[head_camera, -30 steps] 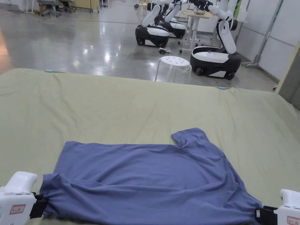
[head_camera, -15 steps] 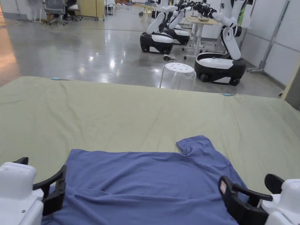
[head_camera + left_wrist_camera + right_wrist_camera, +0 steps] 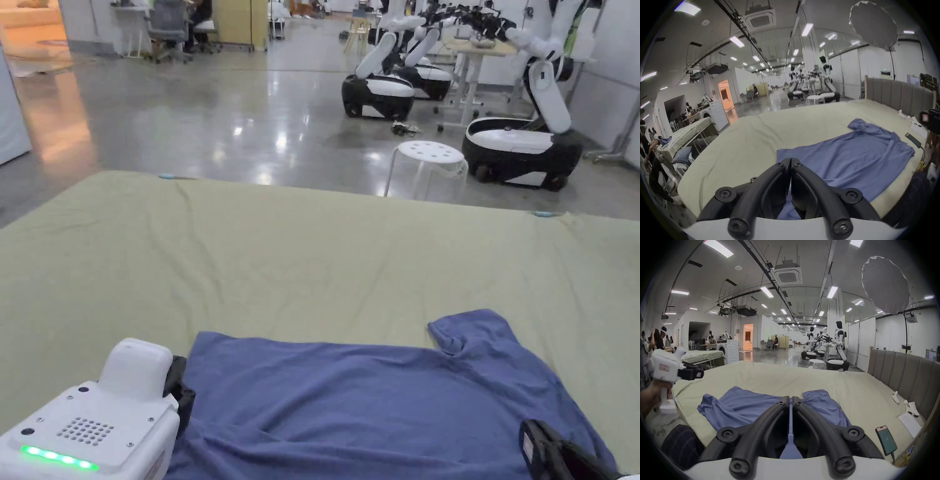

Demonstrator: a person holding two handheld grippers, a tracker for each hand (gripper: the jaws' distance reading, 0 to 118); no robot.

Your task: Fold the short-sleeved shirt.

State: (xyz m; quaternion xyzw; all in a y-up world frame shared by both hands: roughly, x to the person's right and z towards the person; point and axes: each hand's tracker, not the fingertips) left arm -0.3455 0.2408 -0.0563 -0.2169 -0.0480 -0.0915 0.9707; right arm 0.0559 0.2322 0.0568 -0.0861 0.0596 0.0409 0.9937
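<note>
Shirt (image 3: 851, 159) lies flat on bed (image 3: 753, 138), beyond both grippers' closed fingers (image 3: 779, 175).

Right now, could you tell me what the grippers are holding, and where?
Nothing: left gripper and right gripper are shut empty above the shirt.

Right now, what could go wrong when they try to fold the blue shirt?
1. The shirt lies wrinkled, with one sleeve curled over, so a fold now may come out crooked.
2. Both the left gripper and the right gripper are closed above the cloth and hold nothing, so they must open before grabbing.
3. A phone lies near the shirt, and dragged cloth might bump it.
</note>
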